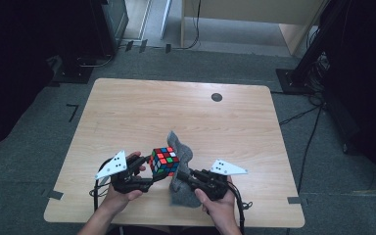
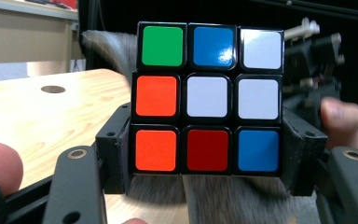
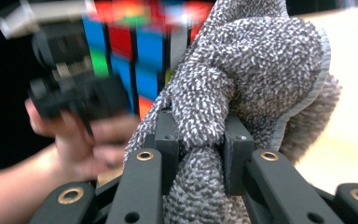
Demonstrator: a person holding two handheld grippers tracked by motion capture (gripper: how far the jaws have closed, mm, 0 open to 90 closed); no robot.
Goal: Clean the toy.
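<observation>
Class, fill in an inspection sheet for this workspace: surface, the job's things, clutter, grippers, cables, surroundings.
Surface: wooden table, bare apart from a dark round spot.
Job's things: puzzle cube held above the table; grey cloth bunched against its side.
Clutter: nothing seen.
Grippers: left gripper shut on the cube; right gripper shut on the cloth.
Cables: one trails from each gripper; more lie on the floor at right.
Surroundings: grey carpet, dark stands, pale wooden furniture behind.
</observation>
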